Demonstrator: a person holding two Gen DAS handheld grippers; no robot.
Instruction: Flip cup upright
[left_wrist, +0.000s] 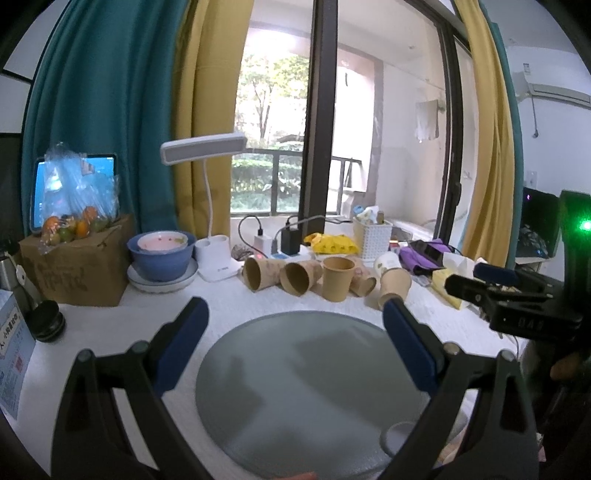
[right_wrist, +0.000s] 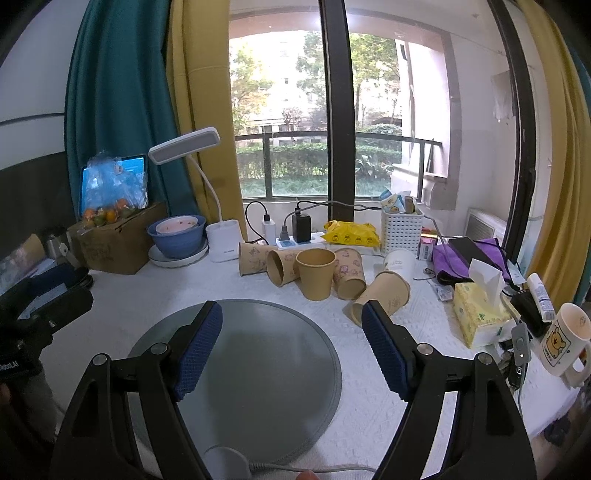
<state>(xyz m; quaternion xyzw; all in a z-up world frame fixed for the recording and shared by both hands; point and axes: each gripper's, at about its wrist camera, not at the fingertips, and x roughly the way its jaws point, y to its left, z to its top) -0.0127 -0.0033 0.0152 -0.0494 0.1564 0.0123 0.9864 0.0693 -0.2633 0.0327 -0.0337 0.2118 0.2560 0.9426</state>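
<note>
Several brown paper cups lie in a row behind a round grey mat (right_wrist: 255, 369). One plain cup (right_wrist: 316, 273) stands upright, seen also in the left wrist view (left_wrist: 337, 277). Others lie on their sides: two at the left (right_wrist: 253, 258) (right_wrist: 282, 266), one patterned (right_wrist: 349, 273), one nearest the right (right_wrist: 382, 297). A white cup (right_wrist: 400, 263) lies behind. My left gripper (left_wrist: 295, 314) is open and empty above the mat (left_wrist: 306, 391). My right gripper (right_wrist: 291, 317) is open and empty above the mat, short of the cups.
Blue bowls (right_wrist: 179, 236) on a plate, a cardboard box (right_wrist: 118, 240), a desk lamp (right_wrist: 221, 240) and a power strip (right_wrist: 299, 242) stand at the back. A white basket (right_wrist: 402, 230), tissue box (right_wrist: 480, 314) and mug (right_wrist: 565, 339) sit at the right.
</note>
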